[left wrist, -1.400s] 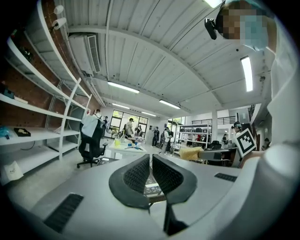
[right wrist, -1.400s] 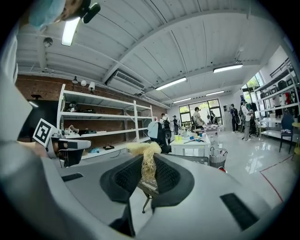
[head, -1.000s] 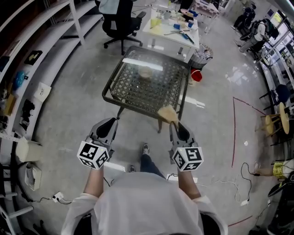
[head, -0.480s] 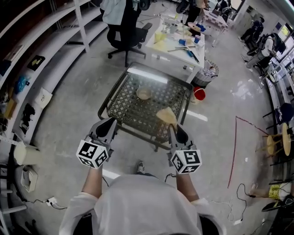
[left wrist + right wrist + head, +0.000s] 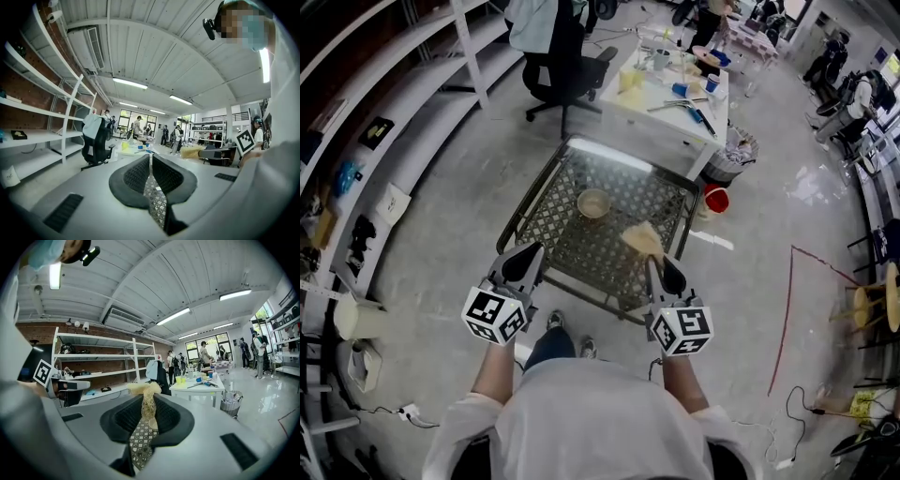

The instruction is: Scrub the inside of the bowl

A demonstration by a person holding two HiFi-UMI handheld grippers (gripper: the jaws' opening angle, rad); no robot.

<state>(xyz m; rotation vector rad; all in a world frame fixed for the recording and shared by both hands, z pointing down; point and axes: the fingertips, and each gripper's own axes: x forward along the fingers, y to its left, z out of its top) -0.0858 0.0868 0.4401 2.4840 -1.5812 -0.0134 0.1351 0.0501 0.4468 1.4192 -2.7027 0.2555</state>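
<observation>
A glass-topped lattice bench [image 5: 581, 248] carries a small, round, beige bowl [image 5: 593, 202]. The right claw [image 5: 661, 265] grips a straw-coloured scrubber [image 5: 642, 239]; the left claw [image 5: 528, 253] is clenched, empty.

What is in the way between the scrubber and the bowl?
Nothing that I can see. The bowl sits alone on the table. Only bare tabletop shows between it and the scrubber, which is held in the right gripper.

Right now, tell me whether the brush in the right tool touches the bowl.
Apart. The head view shows bare table between the brush, gripped in the right tool, and the bowl.
</observation>
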